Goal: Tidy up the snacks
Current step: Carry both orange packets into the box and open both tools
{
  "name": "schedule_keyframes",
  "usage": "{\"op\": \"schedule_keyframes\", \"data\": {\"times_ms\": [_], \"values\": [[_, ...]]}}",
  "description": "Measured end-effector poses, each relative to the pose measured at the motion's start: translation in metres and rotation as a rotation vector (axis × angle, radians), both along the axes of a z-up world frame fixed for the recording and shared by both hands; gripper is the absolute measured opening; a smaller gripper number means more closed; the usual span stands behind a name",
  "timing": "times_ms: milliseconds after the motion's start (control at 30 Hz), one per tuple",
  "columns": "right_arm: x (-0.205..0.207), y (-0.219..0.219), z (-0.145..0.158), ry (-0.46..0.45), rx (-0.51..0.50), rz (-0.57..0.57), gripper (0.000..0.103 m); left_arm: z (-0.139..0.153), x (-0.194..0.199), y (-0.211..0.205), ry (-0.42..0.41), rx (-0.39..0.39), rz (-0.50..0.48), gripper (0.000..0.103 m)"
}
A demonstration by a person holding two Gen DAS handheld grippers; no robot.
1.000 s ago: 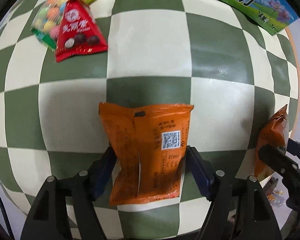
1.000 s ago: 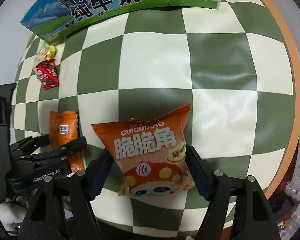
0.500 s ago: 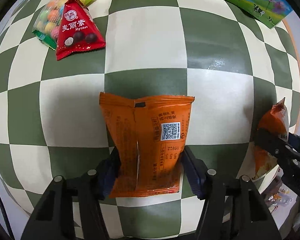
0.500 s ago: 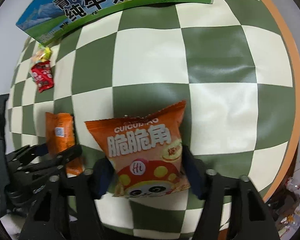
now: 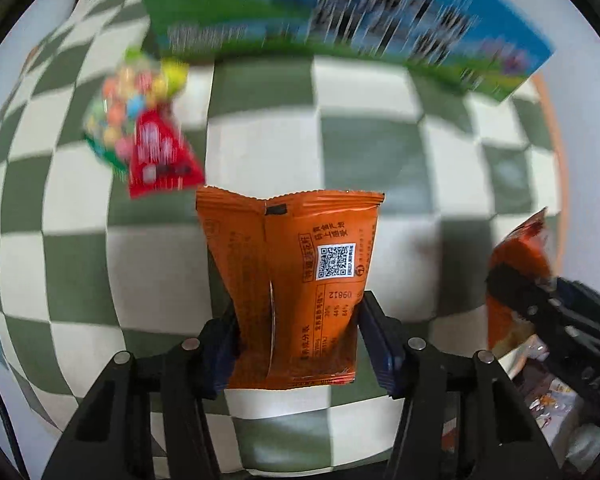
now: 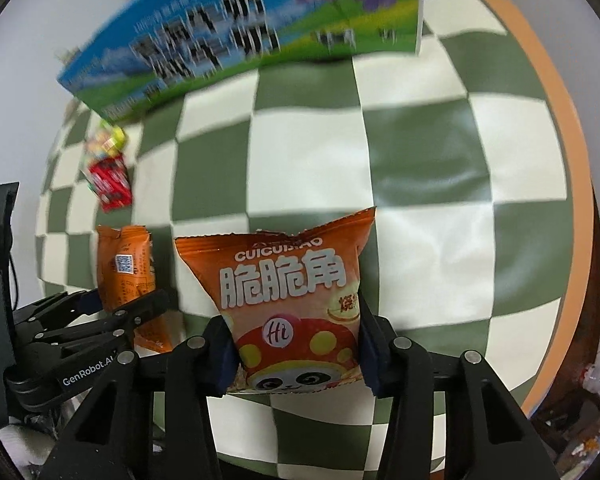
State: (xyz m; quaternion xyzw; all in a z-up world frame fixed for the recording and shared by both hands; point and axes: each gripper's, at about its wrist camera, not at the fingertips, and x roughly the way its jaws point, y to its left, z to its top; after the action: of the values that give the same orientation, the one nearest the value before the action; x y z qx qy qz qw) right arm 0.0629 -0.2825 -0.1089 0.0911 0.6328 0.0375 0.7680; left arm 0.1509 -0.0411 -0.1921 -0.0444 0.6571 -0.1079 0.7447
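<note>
My left gripper (image 5: 296, 344) is shut on an orange snack packet (image 5: 296, 280), back side up with a QR code, held above the checkered table (image 5: 380, 152). My right gripper (image 6: 296, 348) is shut on an orange chips bag (image 6: 288, 296) with a panda face, also lifted. The packet (image 6: 126, 268) and left gripper (image 6: 112, 316) show at the left of the right wrist view. The chips bag (image 5: 516, 272) and right gripper (image 5: 548, 304) show at the right of the left wrist view.
A red triangular candy pack (image 5: 160, 156) lies on a clear bag of coloured candies (image 5: 120, 108) at the far left; both also show in the right wrist view (image 6: 108, 176). A blue-green milk carton box (image 6: 236, 40) stands along the table's back. The orange table edge (image 6: 572, 184) curves at right.
Both grippers have closed on their packets and lifted them off the table, tilting up toward the milk box. The background is blurred with motion.
</note>
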Motion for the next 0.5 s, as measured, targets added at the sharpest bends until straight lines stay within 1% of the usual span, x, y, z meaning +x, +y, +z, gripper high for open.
{"op": "schedule_keyframes", "data": {"times_ms": [133,167,267,300,367,433,500], "values": [[0.014,-0.009,0.039,-0.072,0.046,-0.01,0.05,0.052,0.019,-0.006,-0.083,-0.058,-0.014,0.053],[0.021,-0.012,0.053,-0.099,0.063,-0.013,0.05,0.064,0.026,-0.007,-0.099,-0.08,-0.013,0.053],[0.04,-0.011,0.088,-0.156,0.106,-0.017,0.05,0.116,0.059,-0.006,-0.139,-0.148,-0.013,0.053],[0.051,-0.012,0.104,-0.186,0.121,-0.013,0.05,0.123,0.067,-0.006,-0.149,-0.16,-0.012,0.053],[0.074,-0.008,0.127,-0.23,0.129,-0.002,0.05,0.143,0.092,-0.006,-0.179,-0.175,-0.013,0.053],[0.096,-0.003,0.143,-0.261,0.134,0.011,0.05,0.16,0.123,-0.008,-0.205,-0.17,-0.015,0.053],[0.126,0.003,0.158,-0.293,0.12,0.027,0.05,0.168,0.148,-0.006,-0.224,-0.154,-0.015,0.053]]}}
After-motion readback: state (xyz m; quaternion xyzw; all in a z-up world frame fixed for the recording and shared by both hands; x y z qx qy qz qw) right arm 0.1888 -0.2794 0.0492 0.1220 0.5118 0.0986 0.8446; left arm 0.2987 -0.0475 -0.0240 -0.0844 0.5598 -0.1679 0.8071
